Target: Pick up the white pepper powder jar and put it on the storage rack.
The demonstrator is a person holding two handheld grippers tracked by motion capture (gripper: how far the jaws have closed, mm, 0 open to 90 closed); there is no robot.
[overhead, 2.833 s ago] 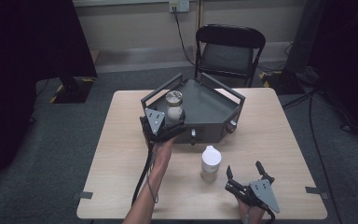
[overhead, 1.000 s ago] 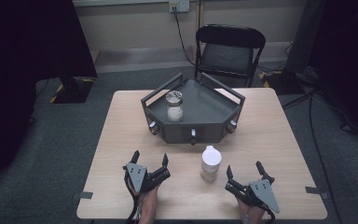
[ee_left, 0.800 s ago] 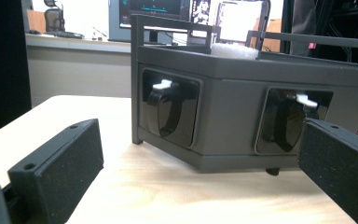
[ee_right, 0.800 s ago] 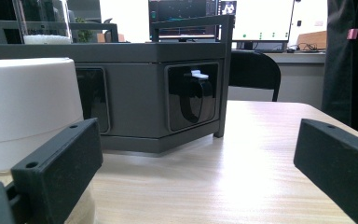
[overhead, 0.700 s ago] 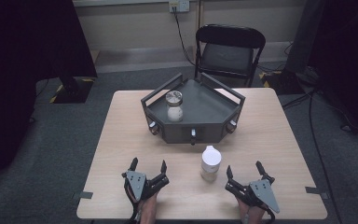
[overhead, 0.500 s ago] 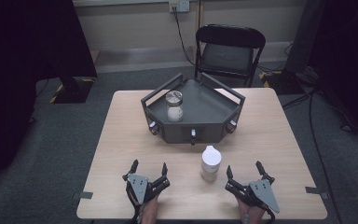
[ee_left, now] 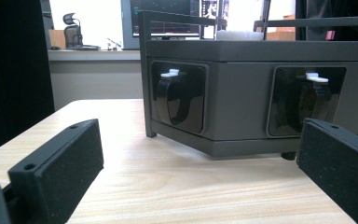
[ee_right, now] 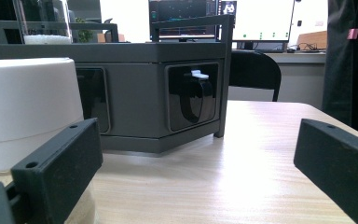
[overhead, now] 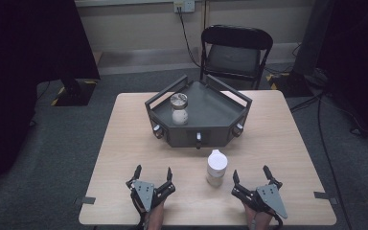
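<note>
Having drawn back from the jar [overhead: 179, 108] in the grey tray [overhead: 219, 128], now resting low in the frame near the table's [overhead: 120, 143] front edge: the left gripper [overhead: 152, 175], jaws spread and empty. Standing lower centre, between both tools with bare wood around: a white-capped bottle [overhead: 216, 167], likely next. Waiting lower right, just beside it: the right gripper [overhead: 250, 175], jaws wide apart.

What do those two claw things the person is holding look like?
Both are black. The left gripper and right gripper each have two flat jaws with rough, dark pads and small round holes near the tips. Each carries a grey three-cornered plate dotted with little screws. A dark cable trails back from the left one. No sleeves show on the forearms.
</note>
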